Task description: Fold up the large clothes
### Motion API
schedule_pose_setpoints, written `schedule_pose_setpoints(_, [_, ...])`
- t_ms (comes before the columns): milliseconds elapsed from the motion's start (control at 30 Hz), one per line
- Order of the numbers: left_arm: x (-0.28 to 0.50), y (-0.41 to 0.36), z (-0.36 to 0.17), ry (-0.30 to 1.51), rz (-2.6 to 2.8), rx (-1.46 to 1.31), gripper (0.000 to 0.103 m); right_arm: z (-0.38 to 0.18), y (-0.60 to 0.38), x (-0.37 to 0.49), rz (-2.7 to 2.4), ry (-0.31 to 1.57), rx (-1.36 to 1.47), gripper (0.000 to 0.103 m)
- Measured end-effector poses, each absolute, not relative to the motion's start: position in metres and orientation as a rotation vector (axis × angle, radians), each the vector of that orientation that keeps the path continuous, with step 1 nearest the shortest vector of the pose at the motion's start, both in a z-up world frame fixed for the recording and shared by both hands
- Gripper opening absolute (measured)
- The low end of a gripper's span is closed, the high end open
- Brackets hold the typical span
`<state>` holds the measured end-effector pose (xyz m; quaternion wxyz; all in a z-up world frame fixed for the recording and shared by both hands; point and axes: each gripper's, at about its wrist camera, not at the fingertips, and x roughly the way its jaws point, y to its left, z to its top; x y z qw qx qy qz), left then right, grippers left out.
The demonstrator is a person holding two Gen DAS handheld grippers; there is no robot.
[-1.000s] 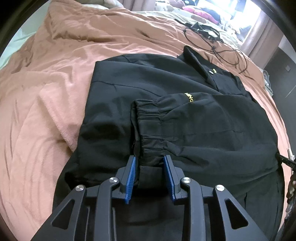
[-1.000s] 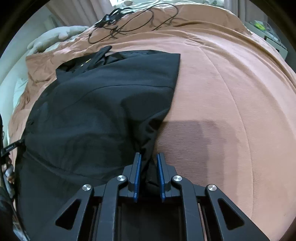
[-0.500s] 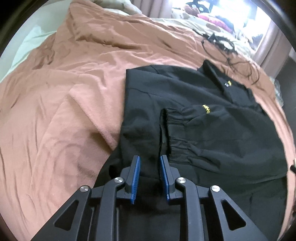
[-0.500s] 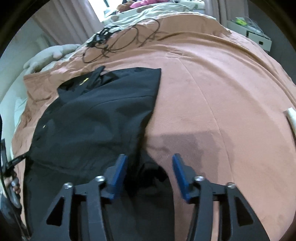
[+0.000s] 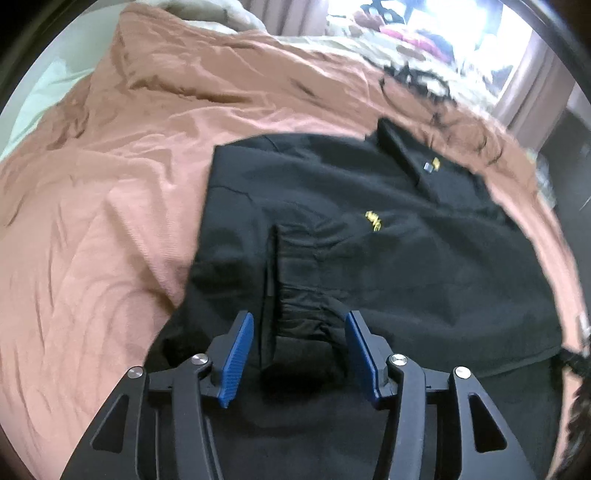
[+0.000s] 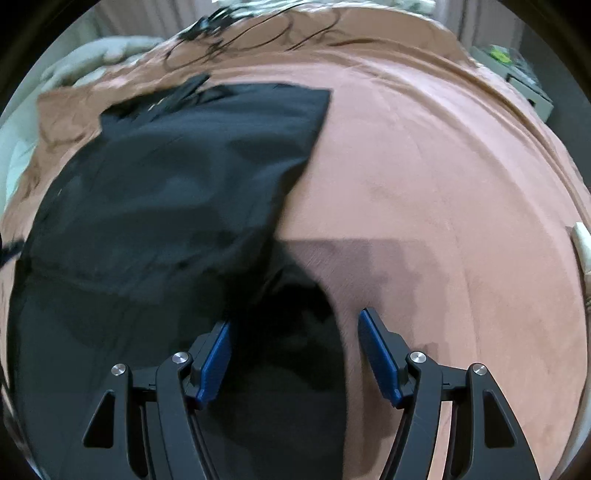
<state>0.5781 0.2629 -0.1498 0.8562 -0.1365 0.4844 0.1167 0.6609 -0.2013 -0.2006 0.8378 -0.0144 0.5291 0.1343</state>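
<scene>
A black jacket (image 5: 369,258) with a small yellow logo (image 5: 373,219) lies flat on the bed, one sleeve folded across its front. The sleeve's gathered elastic cuff (image 5: 303,295) sits between the blue pads of my left gripper (image 5: 299,321). Its jaws are opening and the pads stand clear of the cloth. In the right wrist view the jacket (image 6: 166,184) fills the left half. My right gripper (image 6: 295,321) hangs open over the jacket's right lower edge, with dark fabric below the gap and nothing pinched.
A wrinkled salmon-brown blanket (image 5: 92,240) covers the bed and stretches wide to the jacket's right (image 6: 443,184). Black cables (image 6: 258,33) lie at the far end near the collar. A pale pillow (image 6: 92,55) sits far left, and a bedside unit (image 6: 524,77) far right.
The right gripper, shut on the jacket's edge a second ago, has let go and stands wide. The left jaws narrowed, then spread apart around the cuff. Both views have shifted slightly.
</scene>
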Motion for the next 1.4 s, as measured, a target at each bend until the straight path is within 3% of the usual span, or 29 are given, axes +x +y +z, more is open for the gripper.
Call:
schedule_pose_setpoints(200, [0.584,0.264,-0.173,1.074,0.312,-0.240,0.048,-0.206,-0.243,0.671,0.231,1.088,0.169,0.066])
schedule_pose_setpoints(367, [0.584,0.264,-0.169,1.085,0.355,-0.173,0.047,-0.206,-0.239,0.666,0.186,1.077,0.160,0.064])
schedule_pose_setpoints(867, [0.506,0.288,-0.118,0.993,0.279,-0.334,0.048,-0.167,-0.264,0.604,0.306,1.035,0.259,0.064])
schedule_pose_setpoints(933, [0.489,0.289,-0.114,0.983,0.266,-0.342,0.060,-0.168,-0.269,0.592,0.324,1.045,0.268,0.069])
schedule_pose_setpoints(1000, [0.472,0.290,-0.110,0.968,0.254,-0.353,0.074,-0.170,-0.276,0.579,0.336,1.047,0.277,0.088])
schedule_pose_setpoints(1033, [0.464,0.290,-0.108,0.958,0.250,-0.359,0.081,-0.171,-0.279,0.572,0.337,1.049,0.276,0.090])
schedule_pose_setpoints(1100, [0.441,0.292,-0.104,0.936,0.258,-0.369,0.085,-0.174,-0.288,0.560,0.344,1.049,0.296,0.091])
schedule_pose_setpoints(1400, [0.358,0.302,-0.111,0.926,0.280,-0.414,0.085,-0.185,-0.309,0.509,0.371,1.051,0.325,0.091])
